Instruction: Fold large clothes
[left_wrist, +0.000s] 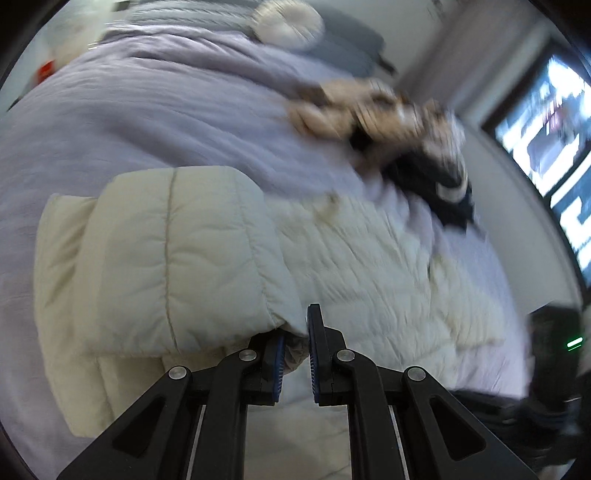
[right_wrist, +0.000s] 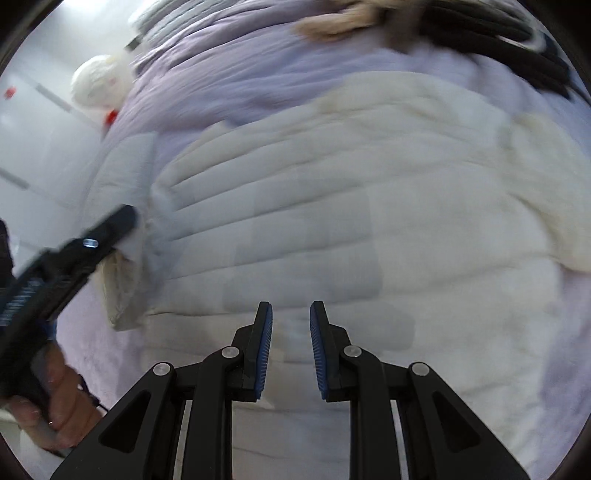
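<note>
On the lilac bed (left_wrist: 110, 122), the jacket (left_wrist: 369, 258) is lying; the left tool (left_wrist: 295, 343) is gripping its sleeve (left_wrist: 177, 251), the right tool (right_wrist: 290, 332) hovering released above. Windows (left_wrist: 546, 122) are glowing rightward.

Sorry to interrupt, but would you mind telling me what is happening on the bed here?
A person is folding a cream puffer jacket spread on a lavender bedspread. The left tongs are shut on a sleeve of the jacket, which is lifted over toward the jacket's body. The right tongs are open, holding nothing, above the jacket's near edge. A blurred heap of tan and dark clothes lies farther back on the bed.
</note>
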